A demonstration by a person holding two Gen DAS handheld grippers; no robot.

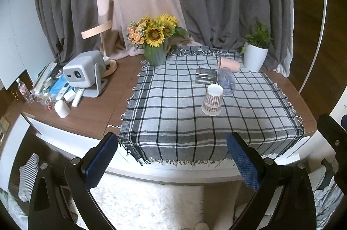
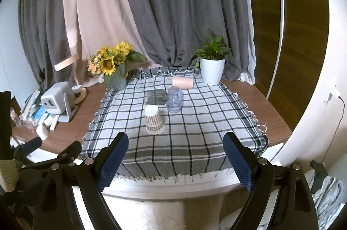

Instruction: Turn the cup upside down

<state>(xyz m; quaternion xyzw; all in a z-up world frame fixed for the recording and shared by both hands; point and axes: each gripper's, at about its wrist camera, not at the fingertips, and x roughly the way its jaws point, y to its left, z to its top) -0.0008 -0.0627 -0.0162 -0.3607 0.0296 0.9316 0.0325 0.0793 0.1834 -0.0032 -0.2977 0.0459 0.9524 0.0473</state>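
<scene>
You had both grippers back off the near edge of the desk, jaws spread wide and empty. The patterned paper cup [image 2: 154, 119] already stood rim-down, well ahead of the right gripper [image 2: 175, 159], slightly left of centre; for the left gripper [image 1: 172, 159] it sat ahead, toward its right jaw. The pink cup [image 2: 182, 82], clear plastic cup [image 2: 174, 98] and squat glass [image 2: 155, 97] lay on their sides beyond; approach one level, gripping mid-wall gently

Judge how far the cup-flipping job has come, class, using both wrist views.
Done: the patterned paper cup already stands upside down on the checked cloth, its wide rim down. In hand: nothing; the left gripper and right gripper hang before the table, jaws wide apart. Left: the pink cup, clear cup and glass lie on their sides, untouched.
</scene>
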